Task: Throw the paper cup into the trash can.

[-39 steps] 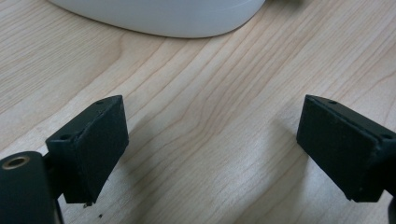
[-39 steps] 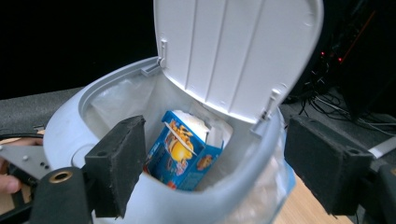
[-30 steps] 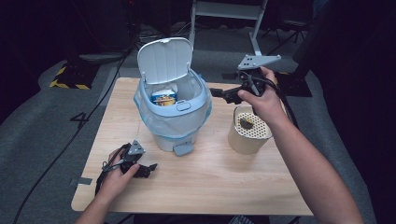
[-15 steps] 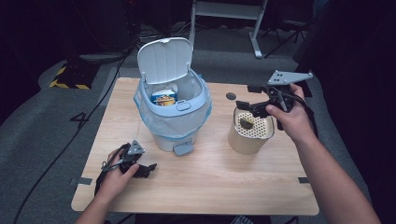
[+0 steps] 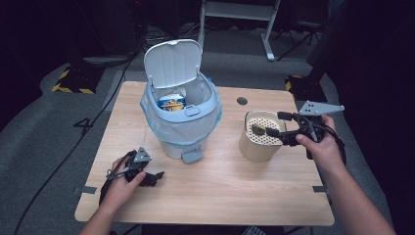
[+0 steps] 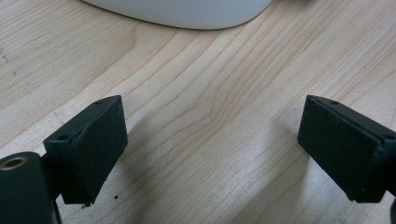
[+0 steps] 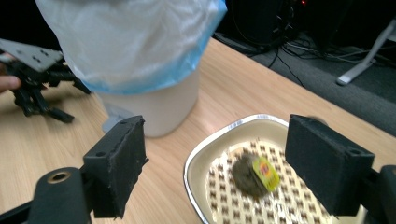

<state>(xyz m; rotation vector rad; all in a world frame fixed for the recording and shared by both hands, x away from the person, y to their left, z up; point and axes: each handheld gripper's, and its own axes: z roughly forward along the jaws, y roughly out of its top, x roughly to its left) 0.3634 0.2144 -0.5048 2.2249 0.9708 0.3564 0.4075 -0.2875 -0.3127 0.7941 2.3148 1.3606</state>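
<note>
Right gripper (image 5: 272, 133) has swung away from the pedal bin (image 5: 182, 128) and dropped to the cream strainer pot (image 5: 259, 137) at the table's right side; a second ago it was up beside the bin's rim. Jaws are apart with nothing between the pads, and they have just been opening a little further. In the right gripper view they straddle the pot's mouth, with the target straight ahead: a dark used tea bag with a yellow tag (image 7: 254, 173), lying on the perforated insert (image 7: 261, 196) inside the pot.

Reads as a sorting loop: bin lid (image 5: 172, 62) is up, a snack packet (image 5: 171, 102) already sits in the blue liner (image 5: 181, 122), and the tea bag looks like the next item to bin (my guess from the layout).

Left gripper (image 5: 147, 176) hasn't budged: parked on the wooden table (image 5: 220, 196) in front of the bin, jaws wide and empty, only wood grain between them in the left gripper view.

Next move as I judge it: lower the tips into the pot, pinch the bag, not the mesh. Soggy bag may tear or drip.
</note>
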